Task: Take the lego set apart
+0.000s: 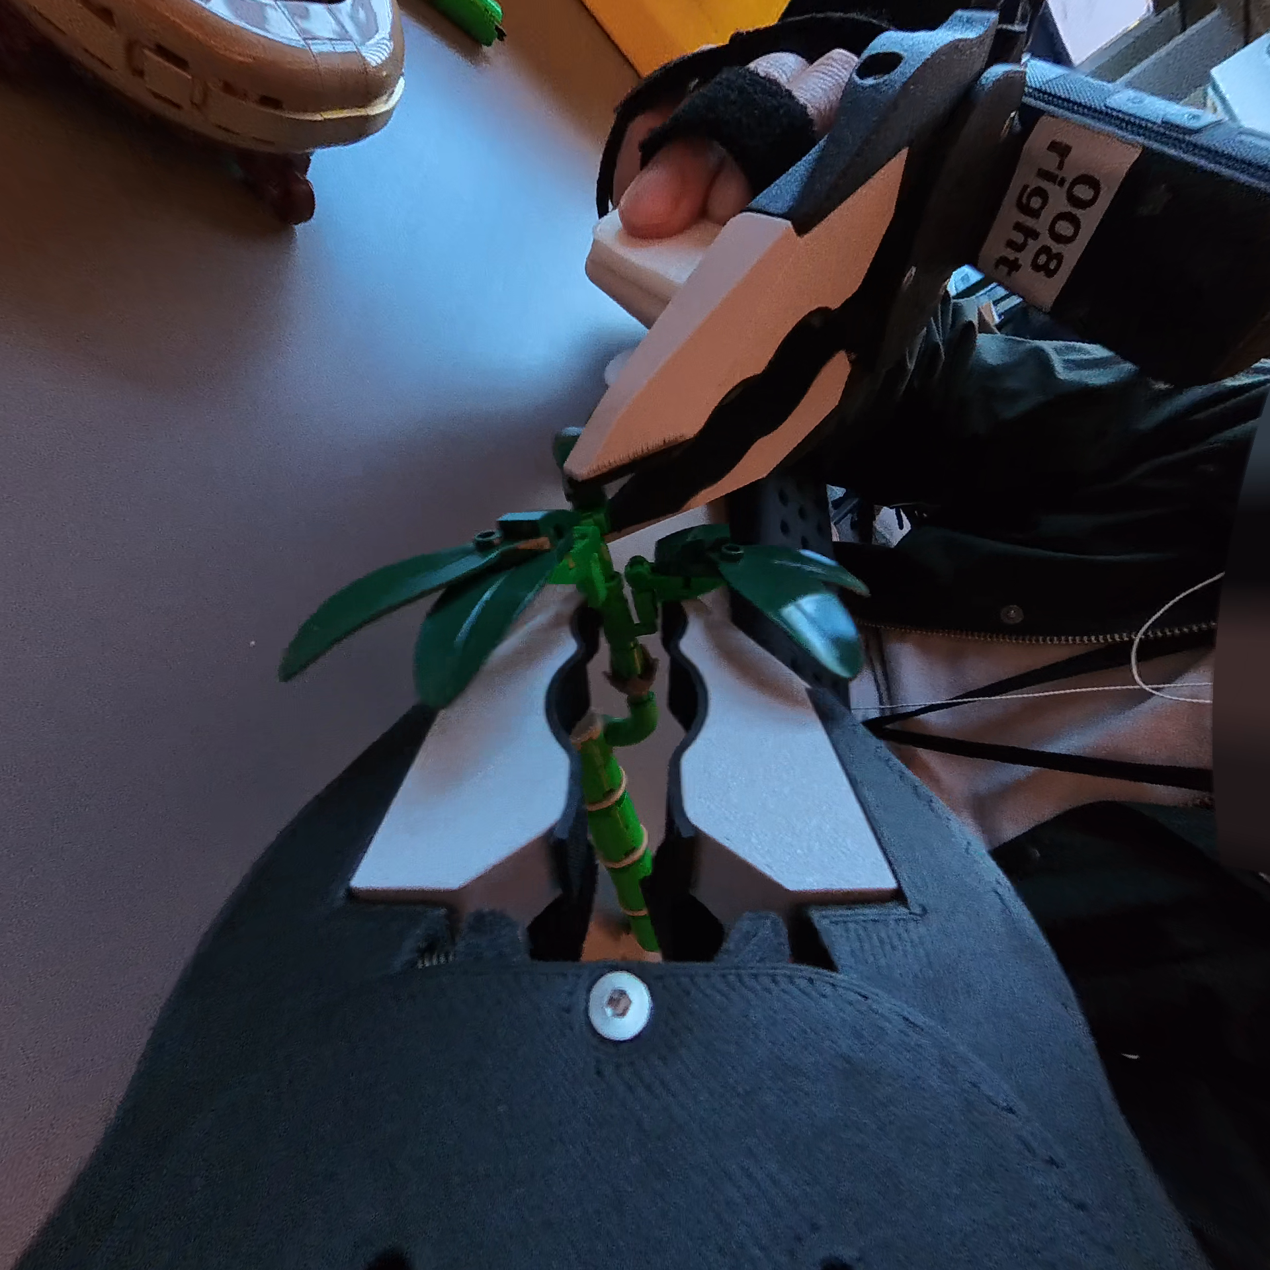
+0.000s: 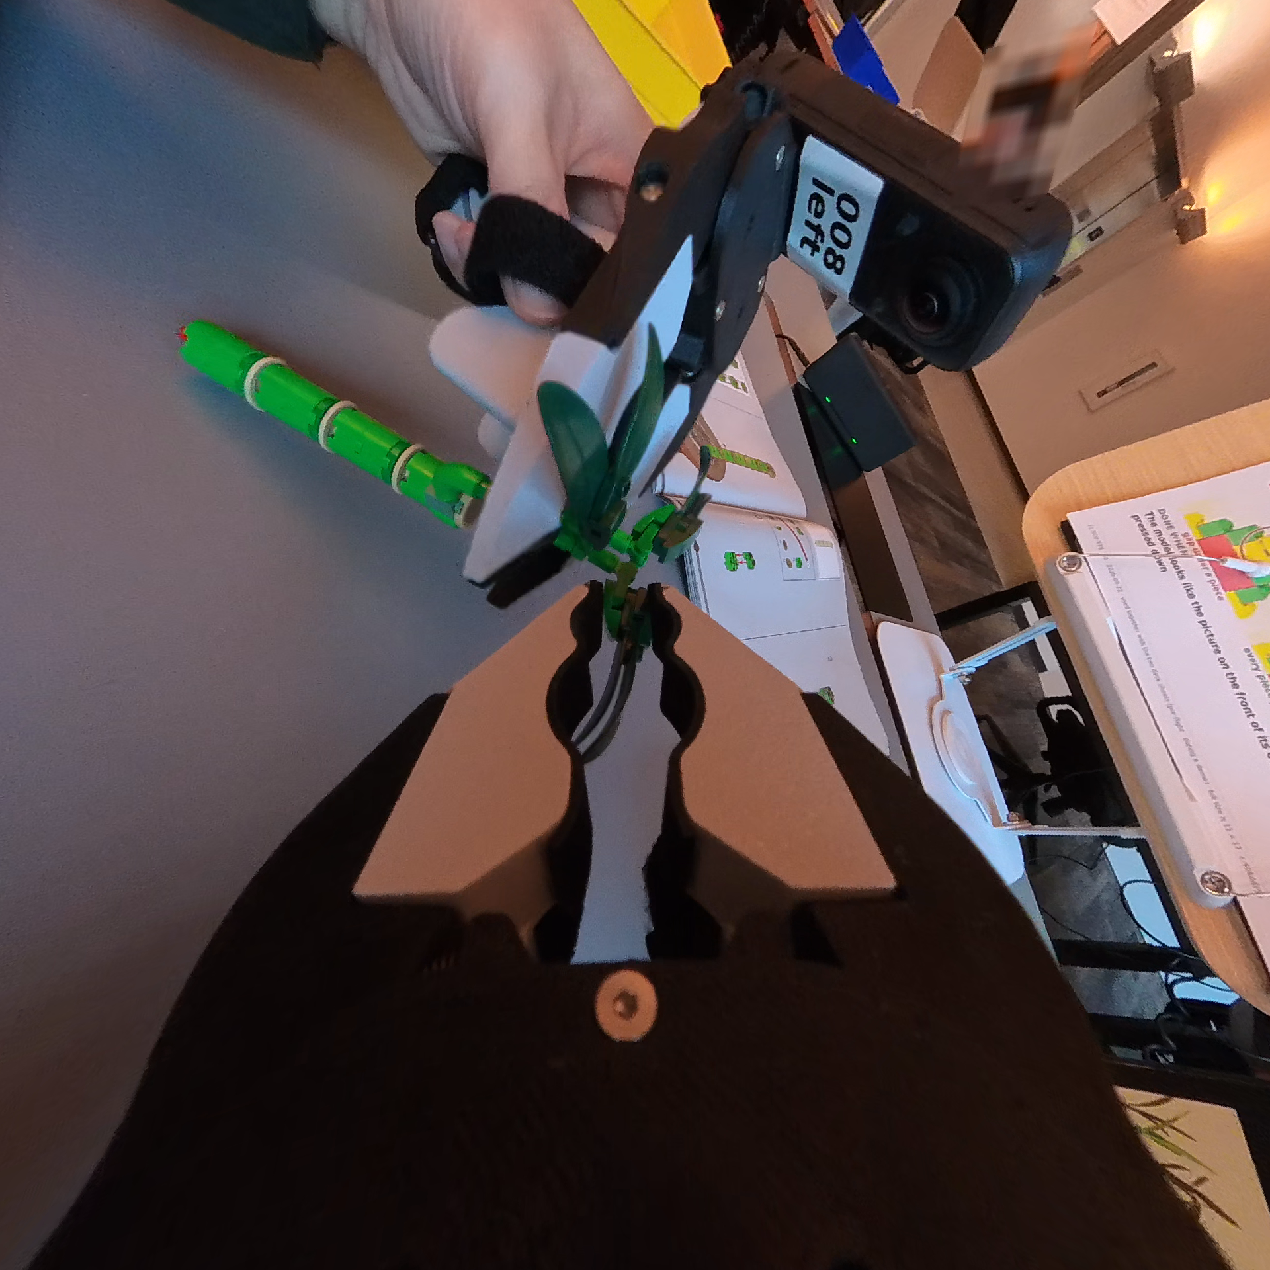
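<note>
A green lego bamboo stalk with tan rings and dark green leaves lies between my left gripper's fingers, which are shut on its thin upper stem. My right gripper comes in from the upper right and pinches the top sprig just above the leaves. In the right wrist view my right gripper is shut on that small green sprig, whose dark leaves run back between its fingers. My left gripper holds the stalk, which sticks out to the left above the grey table.
A beige lego piece and a loose green part lie at the table's far side, by a yellow box. An open instruction booklet lies at the table edge. A printed sheet on a board stands to the right. My two grippers' fingertips are within a few centimetres of each other.
</note>
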The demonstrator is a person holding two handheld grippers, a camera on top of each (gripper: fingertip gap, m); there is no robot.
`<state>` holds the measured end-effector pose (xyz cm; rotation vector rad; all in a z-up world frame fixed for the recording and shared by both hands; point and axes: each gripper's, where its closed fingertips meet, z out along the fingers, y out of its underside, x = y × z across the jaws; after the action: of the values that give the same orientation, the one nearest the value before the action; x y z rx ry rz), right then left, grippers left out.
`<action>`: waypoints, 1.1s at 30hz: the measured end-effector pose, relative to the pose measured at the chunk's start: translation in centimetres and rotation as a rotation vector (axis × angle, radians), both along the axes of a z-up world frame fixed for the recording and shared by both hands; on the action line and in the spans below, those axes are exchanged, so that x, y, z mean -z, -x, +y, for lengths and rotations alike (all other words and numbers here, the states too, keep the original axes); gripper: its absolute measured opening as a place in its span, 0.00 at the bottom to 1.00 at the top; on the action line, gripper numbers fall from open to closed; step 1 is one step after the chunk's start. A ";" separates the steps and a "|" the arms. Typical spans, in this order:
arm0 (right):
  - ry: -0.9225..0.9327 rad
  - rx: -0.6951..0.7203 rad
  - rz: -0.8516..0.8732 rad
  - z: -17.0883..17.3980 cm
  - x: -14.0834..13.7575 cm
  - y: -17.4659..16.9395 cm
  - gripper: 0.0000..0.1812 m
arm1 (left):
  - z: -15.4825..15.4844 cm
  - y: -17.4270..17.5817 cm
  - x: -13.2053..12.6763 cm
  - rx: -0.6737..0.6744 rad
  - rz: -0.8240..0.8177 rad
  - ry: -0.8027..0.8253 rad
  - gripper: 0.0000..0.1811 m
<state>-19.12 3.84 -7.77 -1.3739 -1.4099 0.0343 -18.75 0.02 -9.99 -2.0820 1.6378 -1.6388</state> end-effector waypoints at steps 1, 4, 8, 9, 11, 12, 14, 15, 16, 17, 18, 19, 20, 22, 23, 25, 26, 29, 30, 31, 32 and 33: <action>0.000 -0.010 0.005 -0.1 0.0 0.1 0.06 | 0.0 0.1 0.1 0.006 0.003 -0.005 0.08; -0.025 -0.030 0.002 -0.3 -0.1 0.2 0.06 | -0.1 0.3 0.0 0.017 0.000 -0.002 0.08; -0.065 -0.051 0.000 -0.6 -0.6 0.2 0.06 | -0.1 0.5 -0.4 0.021 -0.020 0.001 0.08; -0.068 -0.052 -0.001 -0.6 -0.7 0.1 0.06 | 0.0 0.6 -0.5 0.018 -0.026 0.005 0.09; -0.066 -0.056 0.005 -0.6 -0.7 0.0 0.06 | 0.3 0.6 -0.5 0.009 -0.031 0.010 0.13; -0.057 -0.055 0.007 -0.6 -0.7 0.0 0.06 | 0.4 0.6 -0.4 0.007 -0.030 0.010 0.14; -0.033 -0.045 0.006 -0.5 -0.4 -0.1 0.06 | 0.3 0.3 -0.3 0.007 -0.037 0.007 0.19; -0.033 -0.049 0.007 -0.5 -0.4 0.0 0.06 | 0.0 0.2 -0.4 0.020 -0.046 0.009 0.19; -0.038 -0.057 0.008 -0.6 -0.4 0.1 0.06 | -0.3 0.2 -0.5 0.033 -0.052 0.012 0.19; -0.041 -0.064 0.006 -0.7 -0.4 0.1 0.06 | -0.3 0.2 -0.4 0.036 -0.047 0.008 0.19; -0.044 -0.068 0.004 -0.7 -0.4 0.2 0.06 | -0.2 0.2 -0.3 0.029 -0.040 -0.001 0.19; -0.047 -0.070 0.003 -0.7 -0.4 0.2 0.06 | -0.1 0.2 -0.3 0.025 -0.045 -0.002 0.19; -0.051 -0.070 0.004 -0.7 -0.4 0.1 0.06 | 0.0 0.2 -0.4 0.025 -0.053 0.002 0.17; -0.043 -0.065 0.017 -0.6 -0.5 0.0 0.06 | 0.1 0.2 -0.6 0.023 -0.068 0.003 0.17; -0.037 -0.063 0.028 -0.6 -0.6 0.0 0.06 | 0.1 0.0 -0.6 0.026 -0.077 -0.006 0.17; -0.020 -0.057 0.049 -0.4 -0.6 -0.1 0.06 | 0.0 -0.2 -0.8 0.033 -0.102 -0.040 0.13; -0.010 -0.056 0.054 -0.3 -0.6 -0.2 0.06 | 0.1 -0.3 -0.9 0.033 -0.109 -0.068 0.12; 0.041 -0.073 0.076 -0.5 -0.2 -0.1 0.06 | 0.1 -0.1 -0.3 0.044 -0.083 -0.139 0.09; 0.050 -0.074 0.077 -0.5 0.0 -0.1 0.07 | 0.0 -0.1 0.0 0.050 -0.069 -0.149 0.08; 0.048 -0.072 0.069 -0.5 0.2 -0.1 0.07 | 0.0 -0.1 0.1 0.051 -0.063 -0.150 0.08; 0.041 -0.069 0.060 -0.4 0.3 0.0 0.07 | -0.2 -0.1 0.0 0.053 -0.065 -0.136 0.08; 0.035 -0.067 0.052 -0.4 0.4 0.0 0.07 | -0.2 -0.1 0.0 0.054 -0.060 -0.125 0.08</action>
<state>-19.14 3.41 -8.13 -1.3452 -1.4170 0.1386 -18.66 -0.19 -9.98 -1.9288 1.7433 -1.5532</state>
